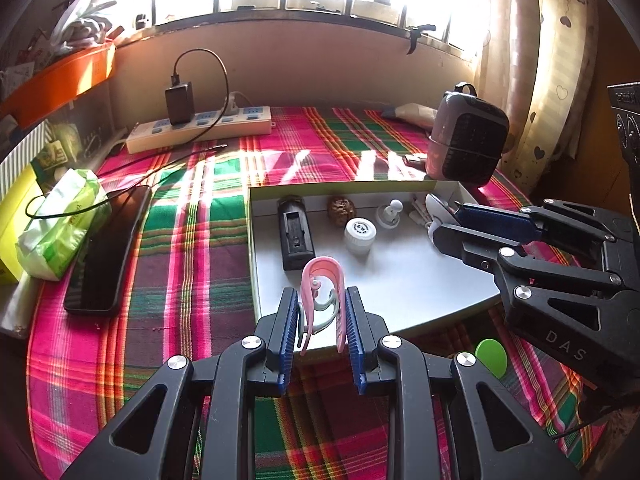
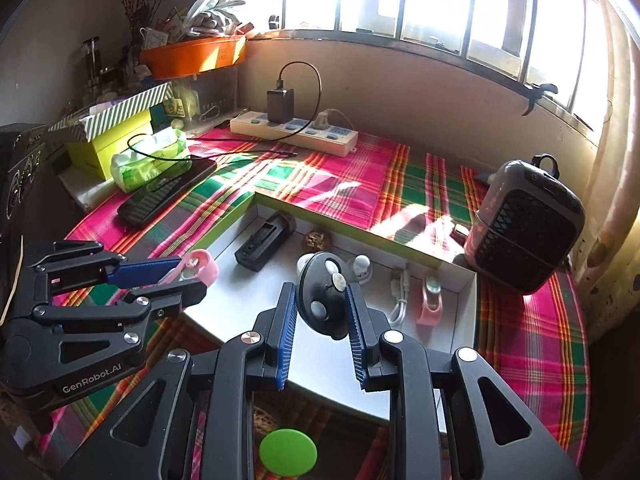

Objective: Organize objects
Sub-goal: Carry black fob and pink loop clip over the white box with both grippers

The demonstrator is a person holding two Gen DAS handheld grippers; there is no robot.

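Observation:
My left gripper is shut on a pink clip, held over the near edge of a shallow white tray; the clip also shows in the right wrist view. My right gripper is shut on a black oval mouse-like object, held above the tray. In the tray lie a black charger, a walnut, a white bottle, a white knob, a white cable and another pink clip.
A plaid cloth covers the table. A black phone, green tissue pack and power strip lie left and back. A small heater stands right of the tray. A green disc lies near the front.

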